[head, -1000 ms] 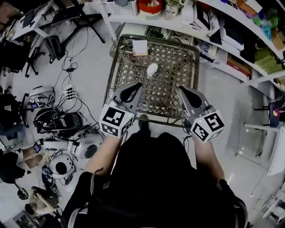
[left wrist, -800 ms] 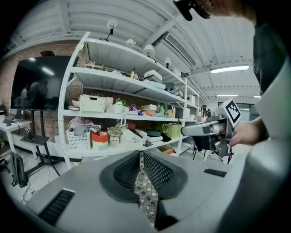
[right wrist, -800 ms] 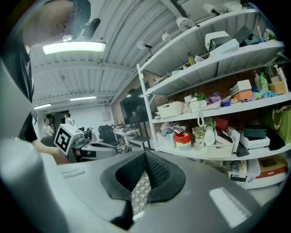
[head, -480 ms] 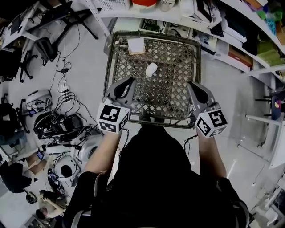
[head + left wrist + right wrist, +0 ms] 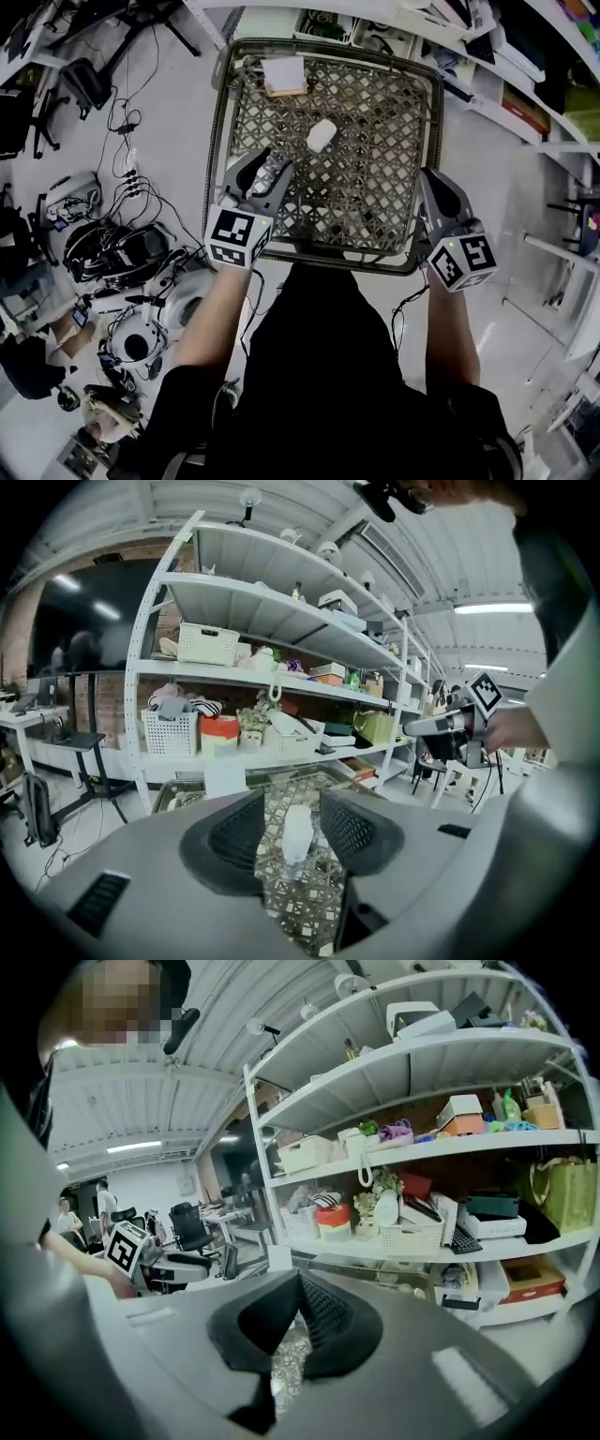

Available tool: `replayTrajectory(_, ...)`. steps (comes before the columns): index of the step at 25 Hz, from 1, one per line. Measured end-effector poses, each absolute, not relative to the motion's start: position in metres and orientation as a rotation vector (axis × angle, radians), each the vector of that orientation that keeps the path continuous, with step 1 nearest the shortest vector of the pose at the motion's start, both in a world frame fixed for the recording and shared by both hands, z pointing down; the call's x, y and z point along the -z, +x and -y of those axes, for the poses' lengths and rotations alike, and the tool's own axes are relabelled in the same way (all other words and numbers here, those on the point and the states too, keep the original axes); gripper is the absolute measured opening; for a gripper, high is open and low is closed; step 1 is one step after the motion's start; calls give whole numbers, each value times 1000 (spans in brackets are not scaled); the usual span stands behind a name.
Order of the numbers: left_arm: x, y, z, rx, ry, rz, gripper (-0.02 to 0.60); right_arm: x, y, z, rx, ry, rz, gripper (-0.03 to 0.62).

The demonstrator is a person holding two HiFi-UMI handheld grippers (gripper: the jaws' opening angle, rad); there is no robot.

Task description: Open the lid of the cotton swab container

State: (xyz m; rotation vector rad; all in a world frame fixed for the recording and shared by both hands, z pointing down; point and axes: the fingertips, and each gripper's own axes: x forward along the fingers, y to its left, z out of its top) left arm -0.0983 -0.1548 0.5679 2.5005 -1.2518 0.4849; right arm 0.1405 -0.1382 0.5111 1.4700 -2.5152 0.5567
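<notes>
While the grey left gripper is opening its jaws, the small white plastic cotton swab container lies untouched.
Container rests near centre of the square wire-lattice metal table, ahead of left tips, in line with their gap; nothing between pads. Grey right gripper, jaws pressed together, empty, at table's near-right edge, well apart.

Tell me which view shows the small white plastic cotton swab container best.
The head view: the small white plastic cotton swab container sits unobstructed on the woven lattice table. The left gripper view shows it side-on beyond the opening left claw. The right gripper view misses it.
</notes>
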Motion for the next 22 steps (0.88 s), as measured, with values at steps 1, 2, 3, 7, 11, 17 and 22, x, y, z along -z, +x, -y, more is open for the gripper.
replayTrajectory(1, -576, -96, 157, -485, 2509, 1242, 179, -517, 139, 139, -564, 1471, 2515, 12)
replayTrajectory(2, -584, -93, 158, -485, 2518, 1233, 195, -523, 137, 140, -572, 1471, 2514, 12)
replayTrajectory(3, -593, -91, 160, -487, 2526, 1224, 210, -528, 134, 140, -580, 1471, 2514, 12)
replayTrajectory(7, -636, -81, 169, -512, 2526, 1189, 257, -547, 121, 140, -616, 1455, 2517, 12)
replayTrajectory(11, -674, -67, 177, -554, 2533, 1158, 306, -556, 109, 138, -635, 1426, 2520, 12)
replayTrajectory(17, -705, -46, 187, -624, 2566, 1102, 310, -560, 113, 130, -648, 1439, 2490, 12)
replayTrajectory(22, -716, -38, 194, -642, 2550, 1081, 310, -570, 124, 124, -689, 1475, 2450, 12)
